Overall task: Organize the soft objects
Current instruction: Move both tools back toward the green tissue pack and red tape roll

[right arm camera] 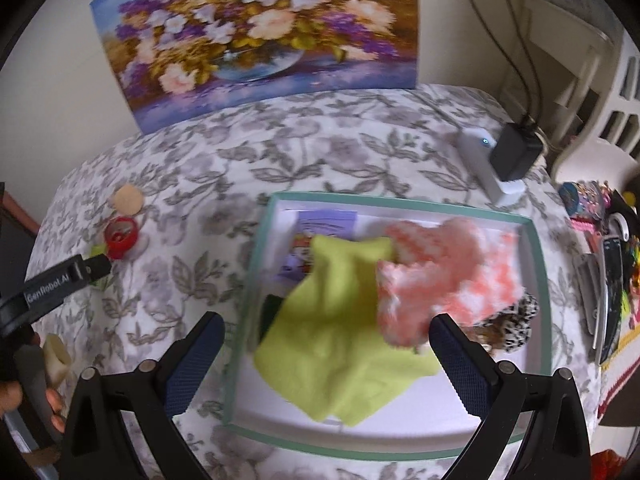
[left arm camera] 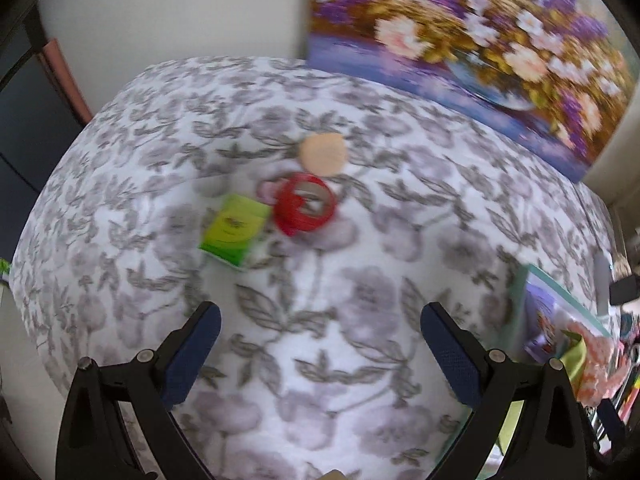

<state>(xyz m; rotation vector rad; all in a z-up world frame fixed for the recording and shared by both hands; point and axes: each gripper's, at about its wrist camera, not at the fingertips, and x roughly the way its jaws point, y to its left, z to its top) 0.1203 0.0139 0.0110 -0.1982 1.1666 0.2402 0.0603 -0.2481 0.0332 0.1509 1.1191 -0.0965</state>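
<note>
In the right wrist view, a shallow white box with a teal rim [right arm camera: 400, 199] holds a yellow-green cloth [right arm camera: 340, 320], a fluffy pink-and-white cloth [right arm camera: 448, 272] and a leopard-print soft item [right arm camera: 516, 320]. My right gripper [right arm camera: 326, 344] hangs open just above the box with nothing between its fingers. My left gripper [left arm camera: 320, 332] is open and empty over the flowered bedspread. Ahead of it lie a round peach pad [left arm camera: 323, 154], a red ring-shaped roll [left arm camera: 305, 204] and a green packet [left arm camera: 234, 230]. The image is blurred.
A flower painting [right arm camera: 260, 32] leans against the wall at the back. A white device [right arm camera: 488, 172] and black charger [right arm camera: 516, 152] sit at the back right. Cluttered small items [right arm camera: 608, 264] line the right edge. A cream object [right arm camera: 58, 356] lies by the person's hand [right arm camera: 16, 392].
</note>
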